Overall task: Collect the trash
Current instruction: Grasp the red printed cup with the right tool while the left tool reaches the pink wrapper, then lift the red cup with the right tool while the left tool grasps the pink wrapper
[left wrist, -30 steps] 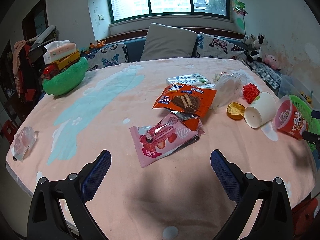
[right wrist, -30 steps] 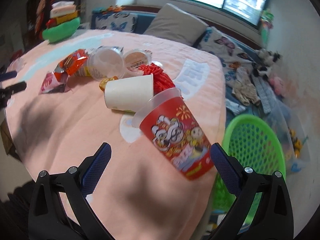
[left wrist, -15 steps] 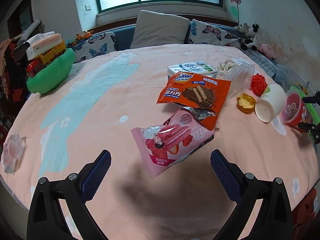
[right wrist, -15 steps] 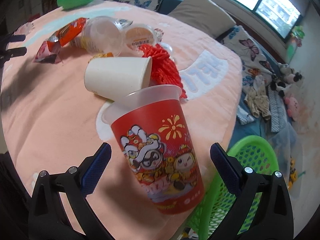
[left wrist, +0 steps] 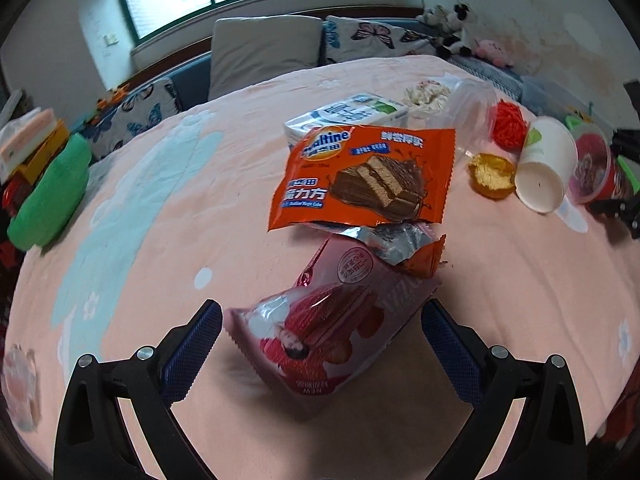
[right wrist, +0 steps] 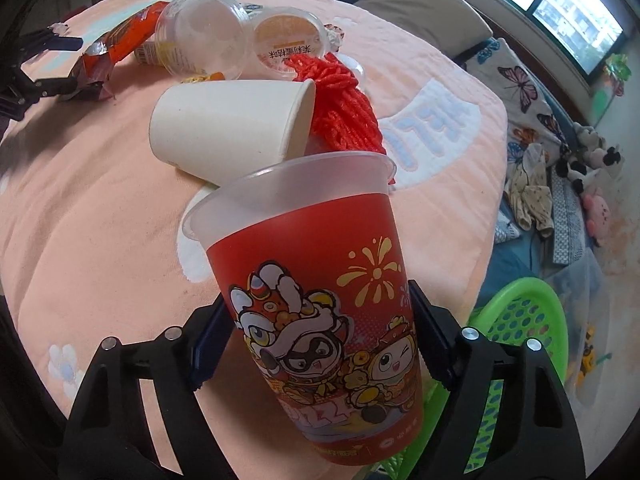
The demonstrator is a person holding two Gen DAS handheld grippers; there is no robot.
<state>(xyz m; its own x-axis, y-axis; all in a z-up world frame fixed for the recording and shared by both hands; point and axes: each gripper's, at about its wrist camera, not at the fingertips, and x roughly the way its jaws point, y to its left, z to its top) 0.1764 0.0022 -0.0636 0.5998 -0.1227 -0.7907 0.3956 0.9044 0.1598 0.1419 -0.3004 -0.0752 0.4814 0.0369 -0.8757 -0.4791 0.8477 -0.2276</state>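
Red cup (right wrist: 320,312) — cartoon lions, yellow fireworks, frosted rim. Orange wrapper (left wrist: 368,176), pink wrapper (left wrist: 328,328), white paper cup (right wrist: 228,128). Peach blanket (left wrist: 168,216) — pale blue patch. Green basket (right wrist: 524,320).

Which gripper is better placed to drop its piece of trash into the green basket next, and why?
Right. The right gripper is closing around the red cup, and the green basket sits just beside it. The left gripper only straddles the pink wrapper, with its jaws open.
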